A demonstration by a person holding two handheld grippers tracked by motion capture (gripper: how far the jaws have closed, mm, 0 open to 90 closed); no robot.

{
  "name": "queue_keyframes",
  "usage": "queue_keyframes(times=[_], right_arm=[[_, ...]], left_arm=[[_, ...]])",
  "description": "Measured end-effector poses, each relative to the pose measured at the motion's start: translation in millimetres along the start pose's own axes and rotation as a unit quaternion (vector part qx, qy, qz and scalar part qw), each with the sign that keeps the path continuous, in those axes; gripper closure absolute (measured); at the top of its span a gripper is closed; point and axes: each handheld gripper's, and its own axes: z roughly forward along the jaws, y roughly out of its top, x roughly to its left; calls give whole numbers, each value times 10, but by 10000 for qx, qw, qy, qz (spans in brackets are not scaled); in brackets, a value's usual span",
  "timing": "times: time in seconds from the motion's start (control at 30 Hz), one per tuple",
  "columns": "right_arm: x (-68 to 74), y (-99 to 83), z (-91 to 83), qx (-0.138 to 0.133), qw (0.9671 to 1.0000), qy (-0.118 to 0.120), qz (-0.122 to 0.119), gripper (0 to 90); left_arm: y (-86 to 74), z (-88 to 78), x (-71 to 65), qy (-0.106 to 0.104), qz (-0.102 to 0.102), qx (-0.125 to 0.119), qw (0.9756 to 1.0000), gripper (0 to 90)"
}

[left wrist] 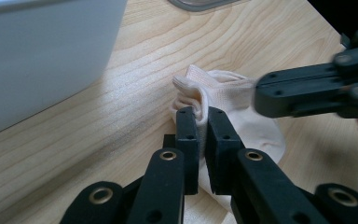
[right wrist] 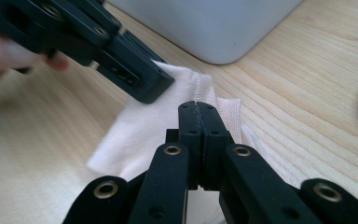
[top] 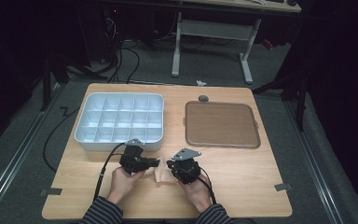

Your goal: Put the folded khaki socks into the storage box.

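A pale cream sock (top: 161, 173) lies crumpled on the wooden table (top: 242, 182) between my two grippers. My left gripper (left wrist: 203, 112) is shut on a bunched fold of the sock's (left wrist: 244, 123) ribbed cuff, and the fabric shows between its jaws. My right gripper (right wrist: 198, 106) comes in from the opposite side with its jaws pressed tight together at the cuff edge of the sock (right wrist: 135, 126), pinching a thin layer. In the high view the left gripper (top: 158, 162) and the right gripper (top: 168, 164) nearly meet tip to tip over the sock.
A white compartment box (top: 120, 122) stands just behind the grippers on the left, its wall close in the left gripper view (left wrist: 37, 56). A brown tray (top: 221, 124) lies at the back right. Open tabletop stretches to the right and front.
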Motion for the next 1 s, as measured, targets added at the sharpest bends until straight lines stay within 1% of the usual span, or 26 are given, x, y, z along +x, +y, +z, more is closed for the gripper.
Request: queue_keyframes(times=[0.07,0.2,0.33,0.43,0.47,0.6,0.83,0.87,0.9,1.0], right_arm=[[-11,-3,69,81,10000,-46,-4,899],[-47,-38,150,265,9996,-123,29,898],[-46,-66,194,384,9992,-86,-14,898],[2,-67,221,464,9988,-45,-114,898],[18,-68,232,463,9988,-37,-162,898],[52,-68,256,484,9986,12,-211,900],[80,-48,287,495,9985,181,-145,900],[90,-46,298,479,9985,186,-172,900],[102,-43,308,461,9985,197,-216,900],[128,-35,324,444,9986,220,-183,900]], left_arm=[[2,0,2,-26,-8,-14,10000,852],[1,-5,-13,-58,-8,-41,10000,852],[-1,-15,-27,-92,29,-47,9999,851],[0,-19,-34,-199,18,-131,9997,850],[0,-20,-39,-214,29,-140,9997,850],[-9,-26,-52,-255,57,-208,9994,850],[-16,-33,-63,-360,44,-355,9987,850],[-16,-26,-64,-372,51,-370,9986,850],[-18,-18,-62,-386,42,-386,9985,850],[-36,10,-32,-509,-87,-455,9976,851]])
